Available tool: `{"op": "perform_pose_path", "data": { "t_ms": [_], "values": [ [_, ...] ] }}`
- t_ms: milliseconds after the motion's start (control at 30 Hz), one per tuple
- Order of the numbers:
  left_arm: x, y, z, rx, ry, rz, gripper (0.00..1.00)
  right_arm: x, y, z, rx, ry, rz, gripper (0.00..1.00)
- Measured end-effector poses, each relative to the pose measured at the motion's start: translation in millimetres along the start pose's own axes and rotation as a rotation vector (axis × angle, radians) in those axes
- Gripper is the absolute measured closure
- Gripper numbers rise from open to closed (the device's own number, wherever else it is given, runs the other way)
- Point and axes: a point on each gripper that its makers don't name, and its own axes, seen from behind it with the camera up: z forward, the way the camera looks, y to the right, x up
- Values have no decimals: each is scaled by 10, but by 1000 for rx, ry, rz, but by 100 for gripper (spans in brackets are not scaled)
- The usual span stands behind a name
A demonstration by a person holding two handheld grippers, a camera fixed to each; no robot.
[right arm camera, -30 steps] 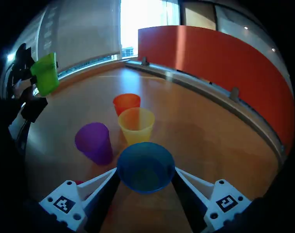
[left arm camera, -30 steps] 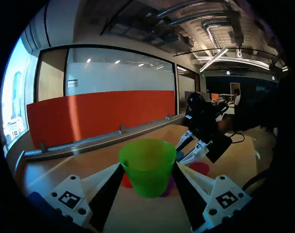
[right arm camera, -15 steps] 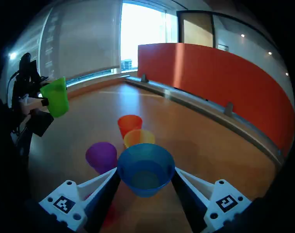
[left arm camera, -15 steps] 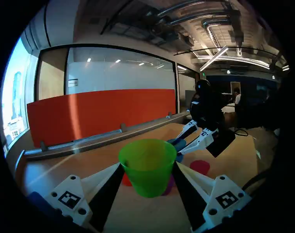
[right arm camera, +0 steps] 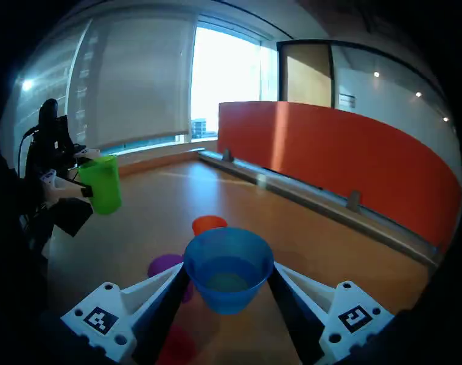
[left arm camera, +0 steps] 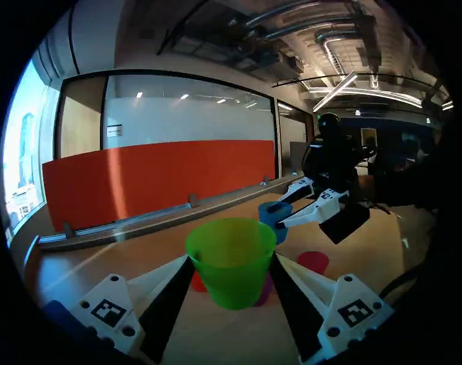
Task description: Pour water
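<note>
In the left gripper view my left gripper (left arm camera: 231,267) is shut on a green cup (left arm camera: 231,260), held upright above the wooden table (left arm camera: 109,267). Farther right in that view, the right gripper (left arm camera: 285,214) carries a blue cup (left arm camera: 274,220) in the air. In the right gripper view my right gripper (right arm camera: 228,277) is shut on the blue cup (right arm camera: 228,267), upright, with some water inside. At the left of that view the left gripper (right arm camera: 87,179) holds the green cup (right arm camera: 101,184) aloft.
On the table below stand an orange cup (right arm camera: 209,224), a purple cup (right arm camera: 165,266) and a red cup (left arm camera: 313,262). An orange partition (right arm camera: 340,164) with a metal rail runs along the table's far edge. A bright window (right arm camera: 224,85) is behind.
My right gripper has lifted the blue cup higher, so the cups on the table have dropped low behind it. The green cup now looks closer in the right gripper view.
</note>
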Motion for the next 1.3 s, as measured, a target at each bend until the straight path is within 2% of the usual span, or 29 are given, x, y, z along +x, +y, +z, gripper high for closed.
{"op": "perform_pose_path", "data": {
  "t_ms": [733,1033,1300],
  "values": [
    [-49,21,-17,-4,-3,-4,16,733,-92,-115,-22,245,-3,10],
    [-54,41,-13,-9,-5,-5,16,885,-97,-160,-23,296,-9,10],
    [-44,40,3,-11,-6,-3,16,926,-52,-184,-31,299,-8,10]
  ]
}}
